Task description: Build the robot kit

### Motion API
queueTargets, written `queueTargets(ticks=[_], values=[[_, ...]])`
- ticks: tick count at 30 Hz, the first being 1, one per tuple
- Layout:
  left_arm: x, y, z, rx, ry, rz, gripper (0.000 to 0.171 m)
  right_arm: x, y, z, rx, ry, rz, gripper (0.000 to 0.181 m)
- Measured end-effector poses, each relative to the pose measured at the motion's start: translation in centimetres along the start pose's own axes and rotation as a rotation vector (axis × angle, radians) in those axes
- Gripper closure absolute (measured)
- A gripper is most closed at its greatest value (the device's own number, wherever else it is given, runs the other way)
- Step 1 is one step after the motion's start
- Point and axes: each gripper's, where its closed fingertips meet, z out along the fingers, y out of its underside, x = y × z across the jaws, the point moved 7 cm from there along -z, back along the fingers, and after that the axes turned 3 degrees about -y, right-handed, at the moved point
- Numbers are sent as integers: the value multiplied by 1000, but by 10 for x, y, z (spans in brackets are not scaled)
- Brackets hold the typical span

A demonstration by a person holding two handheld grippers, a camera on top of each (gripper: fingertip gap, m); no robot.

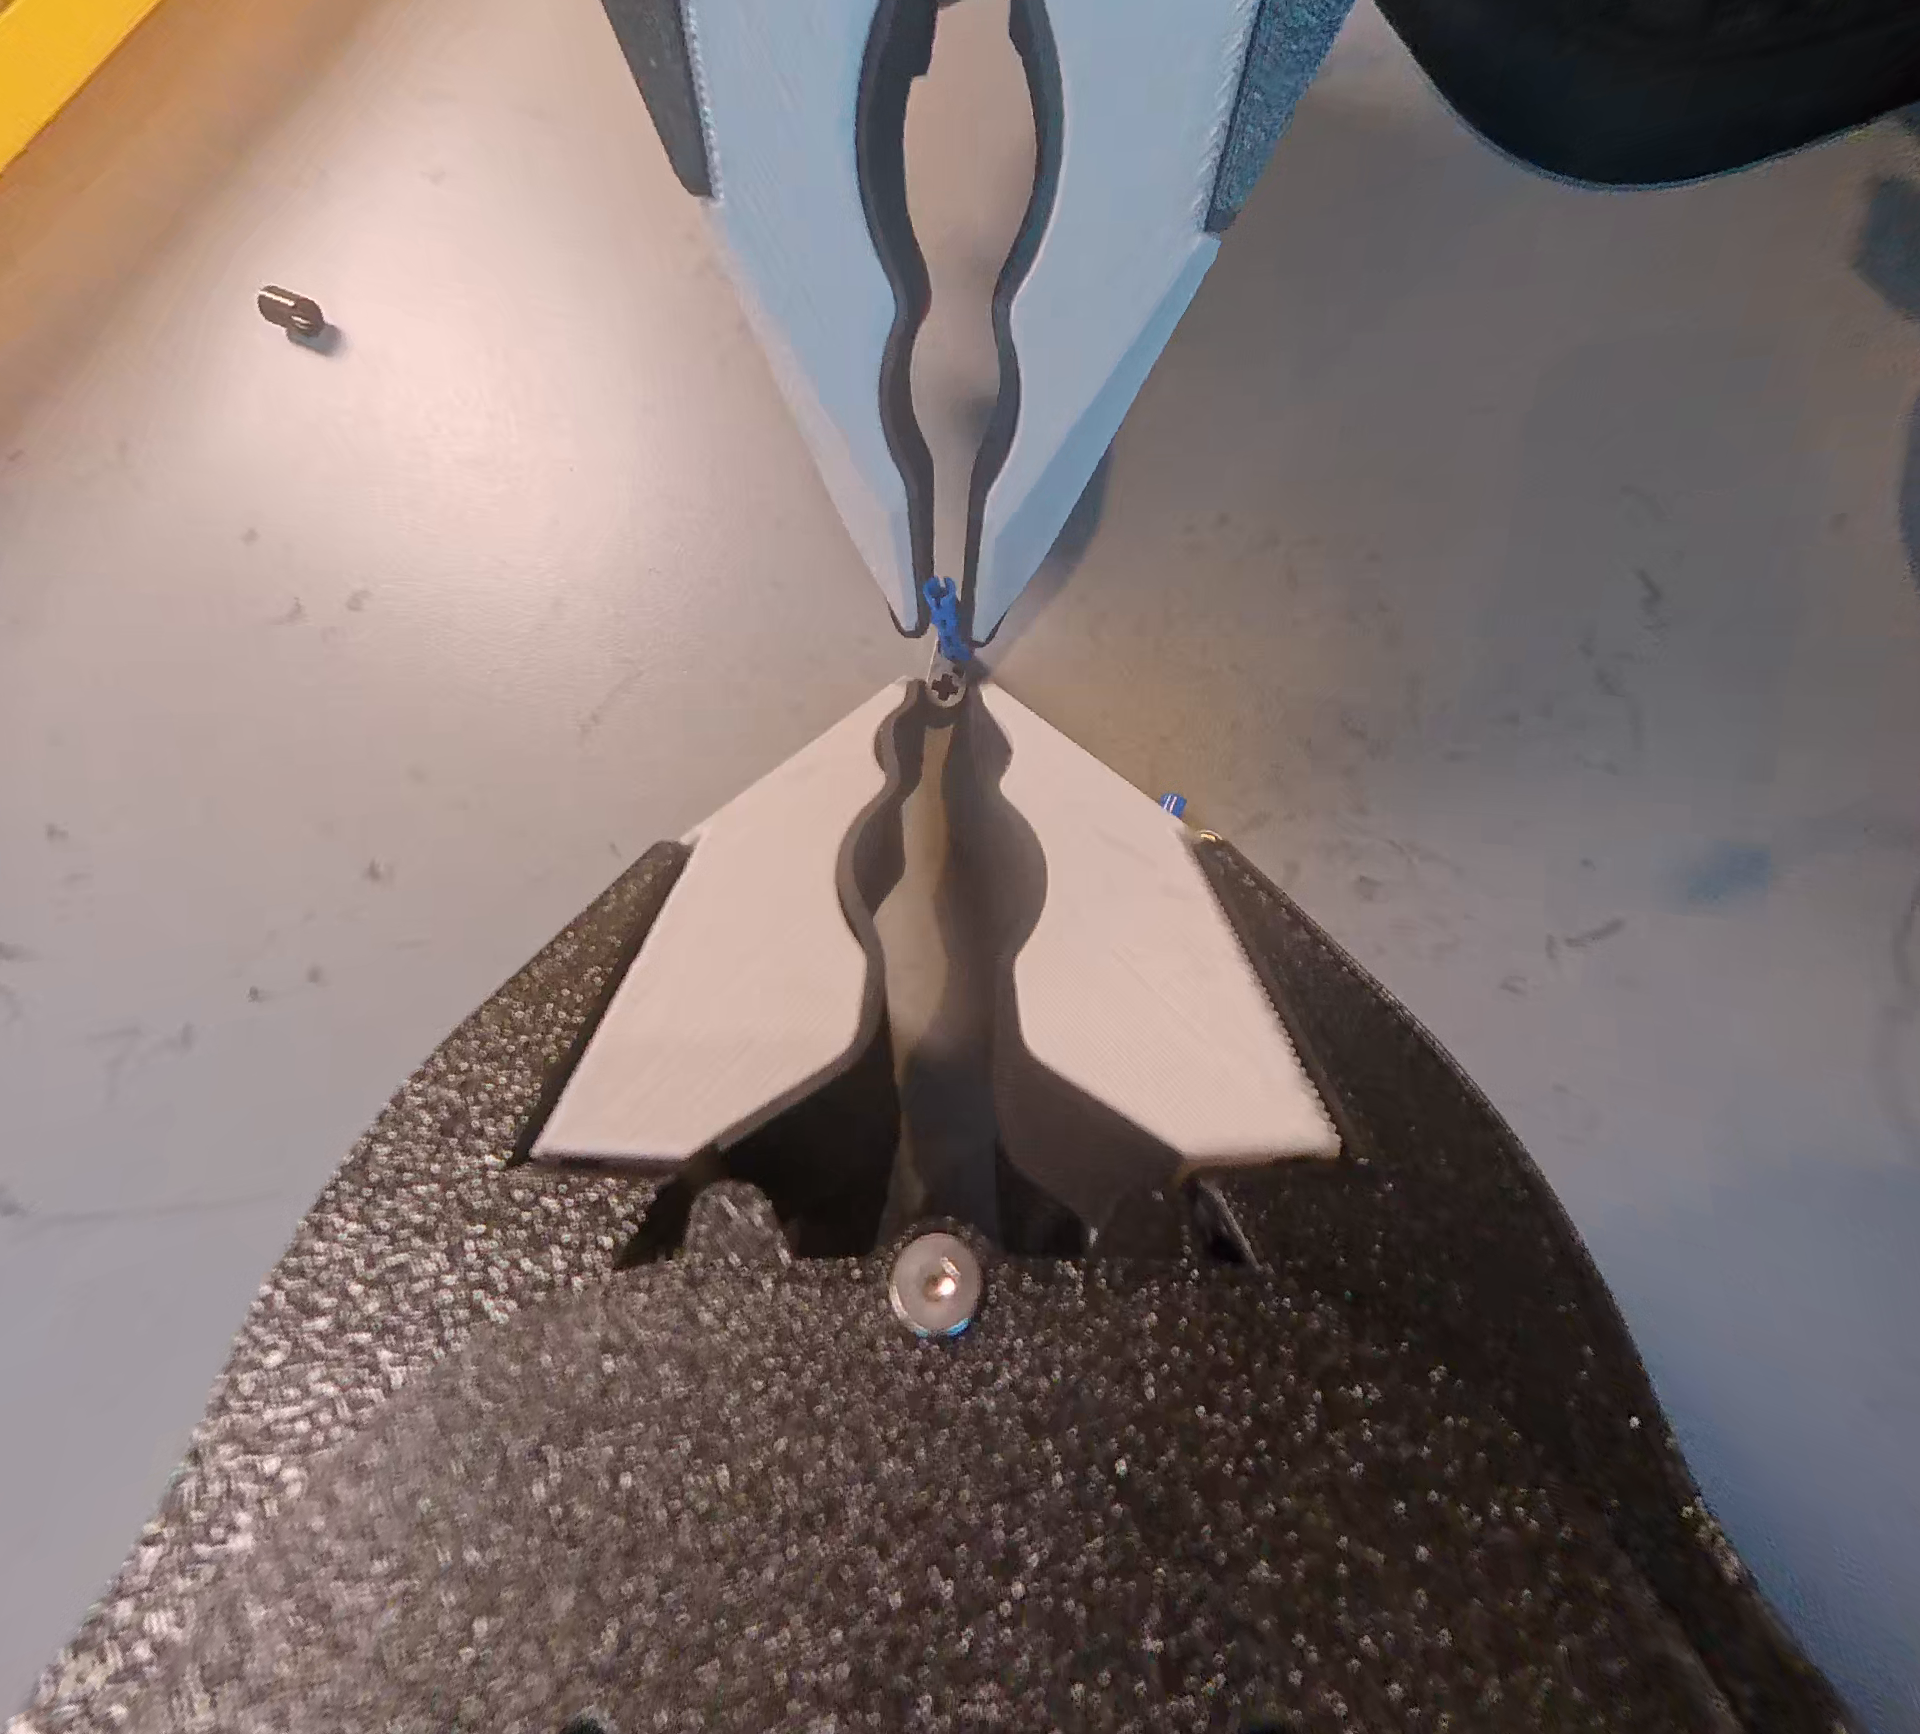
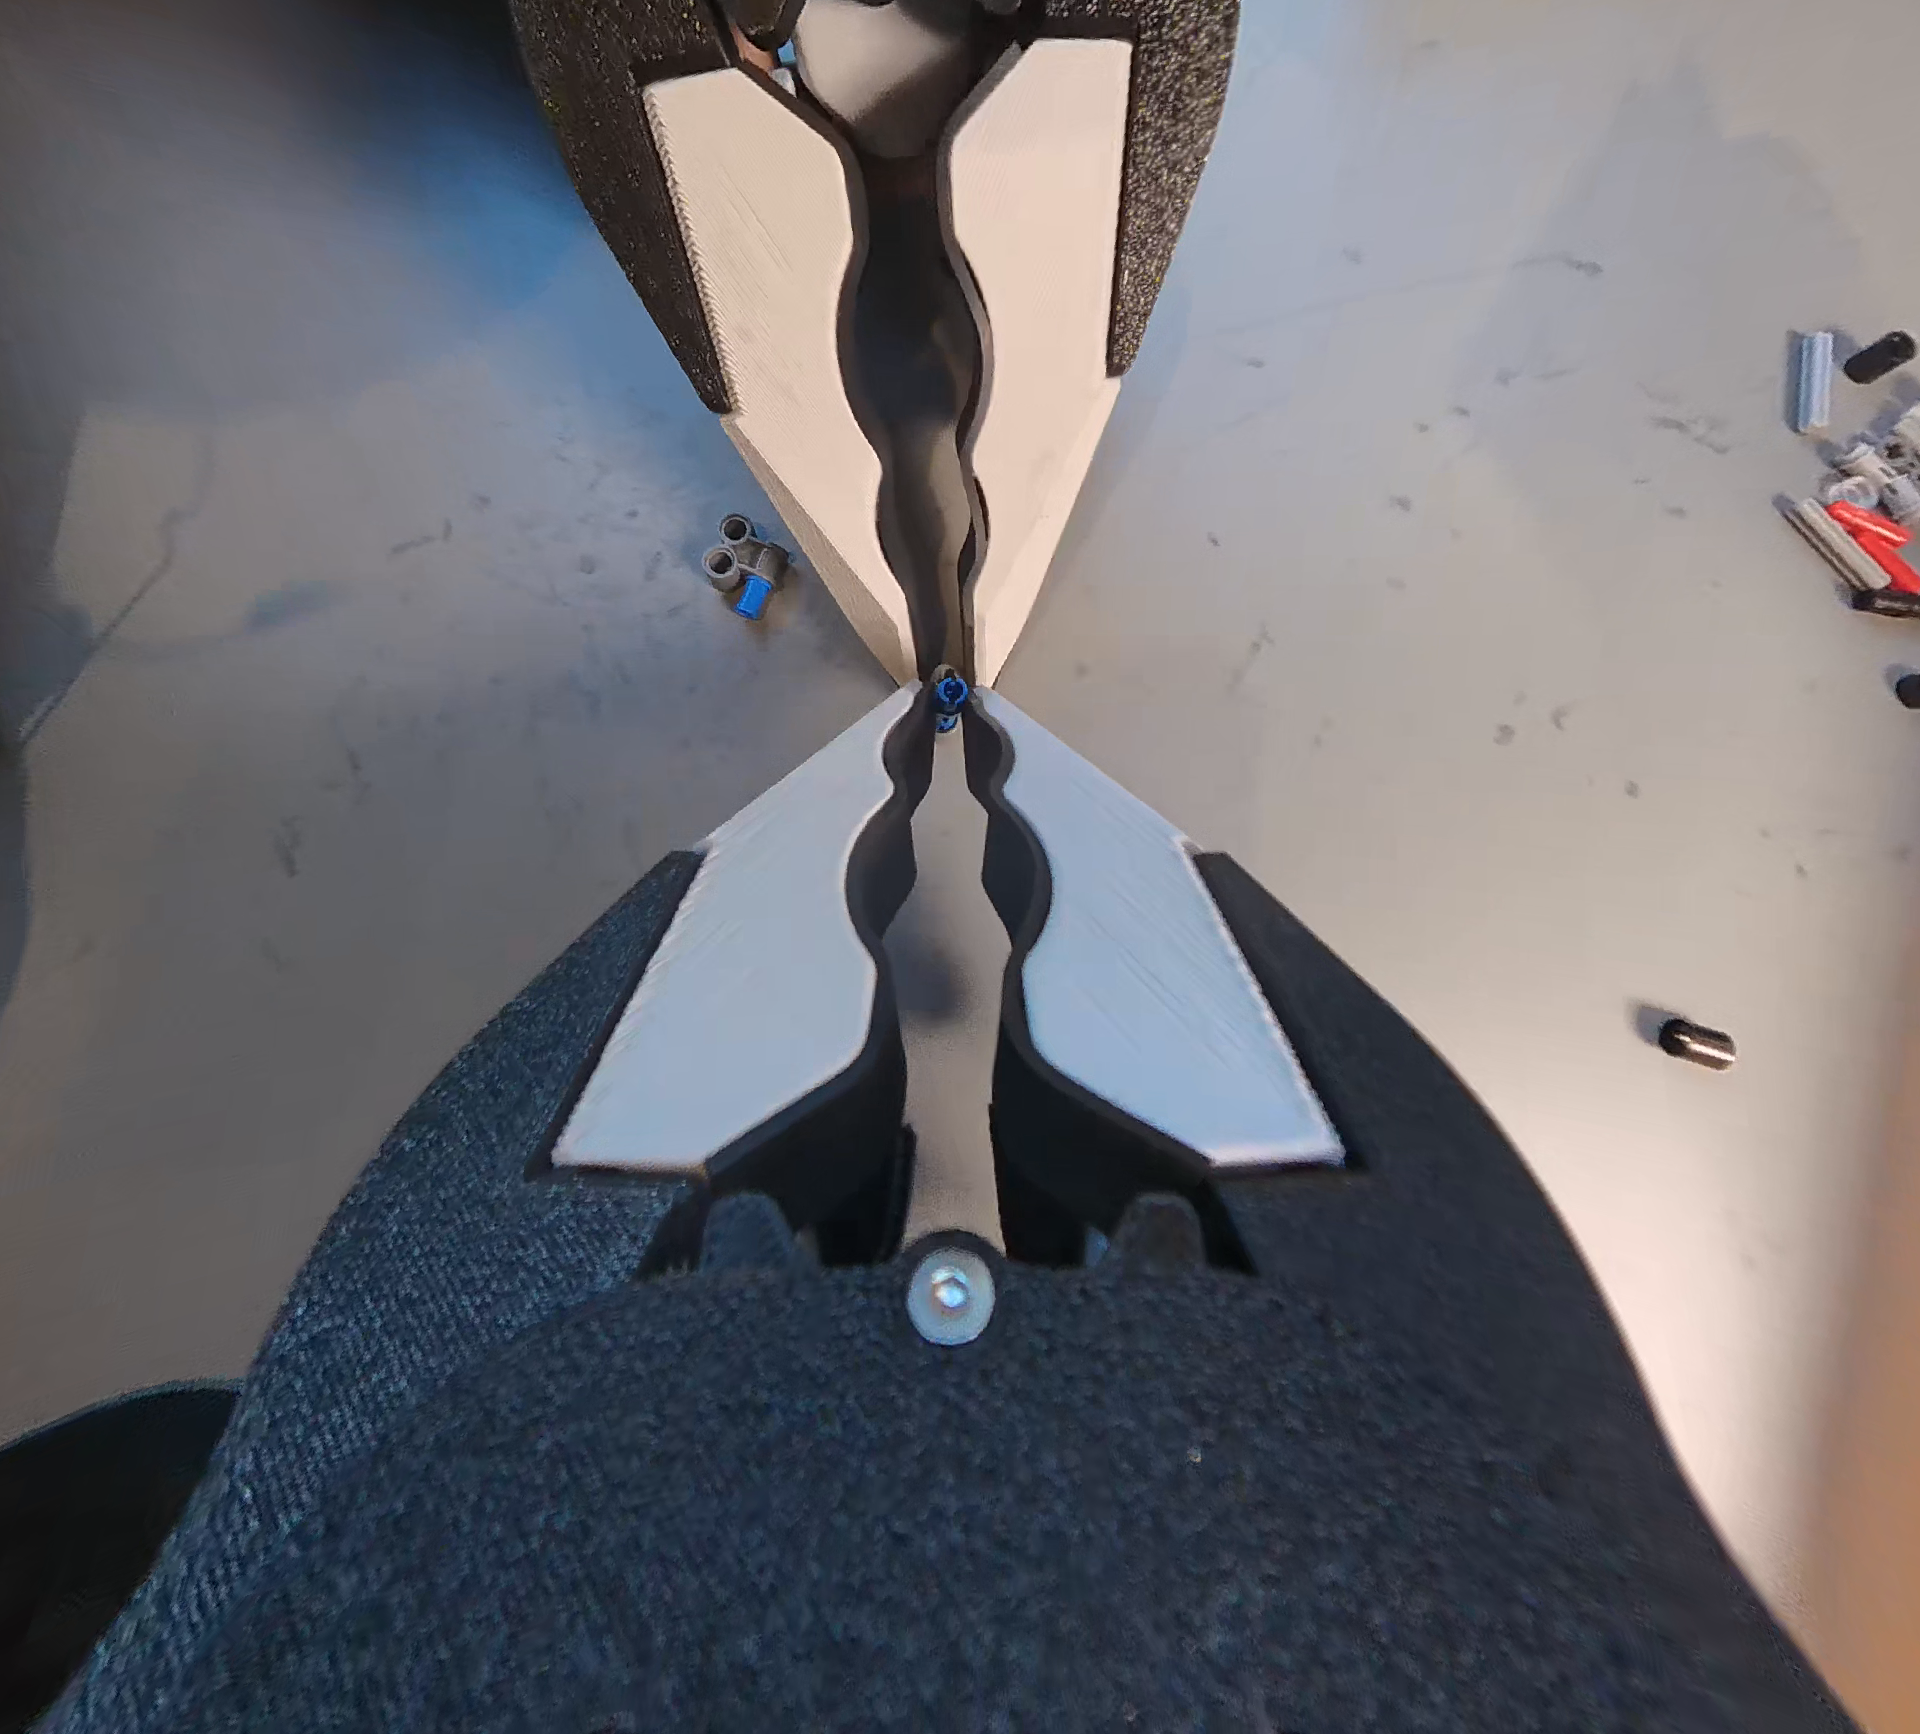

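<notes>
Tongs meet tip to tip over the desk (image 1: 364,749). Left tongs (image 1: 943,695) are closed narrow on a small grey connector (image 1: 943,687), its cross hole facing the camera. Right tongs (image 2: 943,705) are pinched on a blue pin (image 2: 945,697), whose long axis points straight at that connector, the two touching. A grey-and-blue assembly (image 2: 750,569) lies just beside the left tongs; loose parts (image 2: 1860,510) lie well apart.

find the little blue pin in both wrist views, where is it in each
Left wrist view: blue pin at picture centre, pinched at the tip of the far gripper.
Right wrist view: same pin at centre, at this view's own gripper tip.
Shared landmark: the spot where the two grippers meet tip to tip.
</notes>
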Motion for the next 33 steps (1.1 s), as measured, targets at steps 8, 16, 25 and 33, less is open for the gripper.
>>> queueTargets(ticks=[8,16,25,33], values=[[-1,1,-1,10,15,-30,165,-2,-1,1,-21,28,-45,177],[-1,1,-1,10,19,-57,165,-4,1,1,-3,47,-87,177],[-2,1,-1,12,19,-63,166,-4,15,5,-59,36,-60,178],[-1,2,-2,13,18,-45,165,-1,2,-4,-86,11,-90,178]])
